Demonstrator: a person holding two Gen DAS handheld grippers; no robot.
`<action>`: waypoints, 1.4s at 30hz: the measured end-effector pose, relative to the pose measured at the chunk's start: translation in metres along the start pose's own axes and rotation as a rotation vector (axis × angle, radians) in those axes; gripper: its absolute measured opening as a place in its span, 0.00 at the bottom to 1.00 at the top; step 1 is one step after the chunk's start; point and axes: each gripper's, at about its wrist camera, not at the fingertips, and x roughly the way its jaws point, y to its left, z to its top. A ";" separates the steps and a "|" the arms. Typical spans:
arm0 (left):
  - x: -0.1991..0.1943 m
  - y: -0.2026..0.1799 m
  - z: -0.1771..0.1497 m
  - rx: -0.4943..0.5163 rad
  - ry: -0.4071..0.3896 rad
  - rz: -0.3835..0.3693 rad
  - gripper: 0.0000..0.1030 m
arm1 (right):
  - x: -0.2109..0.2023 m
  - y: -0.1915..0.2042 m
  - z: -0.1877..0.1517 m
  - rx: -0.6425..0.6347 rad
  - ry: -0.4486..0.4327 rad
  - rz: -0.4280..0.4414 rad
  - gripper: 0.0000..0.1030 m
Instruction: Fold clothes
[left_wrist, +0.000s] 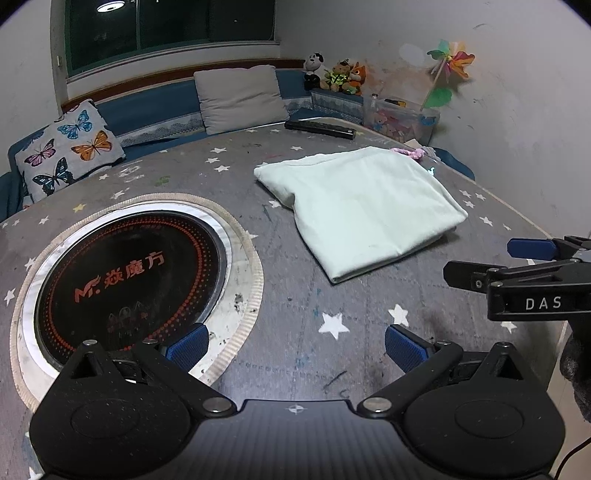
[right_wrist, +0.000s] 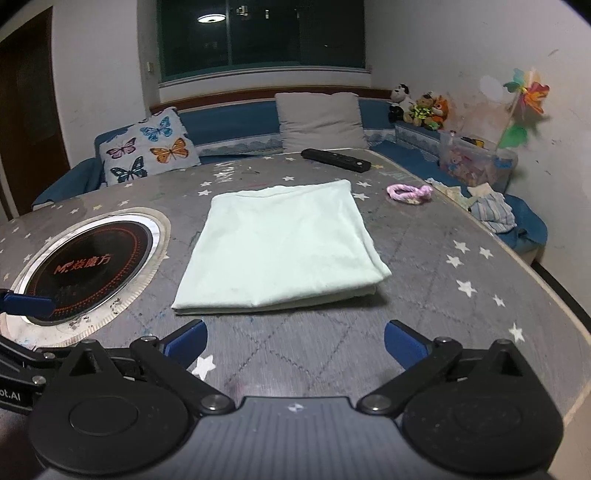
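Pale green folded cloth on starred table, right claw and left claw both spread wide, empty.

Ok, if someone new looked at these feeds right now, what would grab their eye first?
Probably the pale green folded cloth lying flat mid-table, just beyond the open right gripper. Next, the round black cooktop with red lettering set into the table, ahead of the open left gripper.

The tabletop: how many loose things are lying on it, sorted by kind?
Folded pale green cloth: 1
Black remote control: 1
Pink braided loop: 1
Total: 3
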 end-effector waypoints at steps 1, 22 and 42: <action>-0.001 0.000 -0.001 0.000 -0.003 0.001 1.00 | 0.000 0.000 -0.001 0.005 0.002 -0.003 1.00; -0.015 -0.004 -0.020 0.021 -0.035 -0.006 1.00 | -0.010 0.012 -0.019 0.034 0.018 -0.016 1.00; -0.023 -0.010 -0.032 0.017 -0.038 -0.008 1.00 | -0.020 0.022 -0.027 0.027 0.016 0.007 1.00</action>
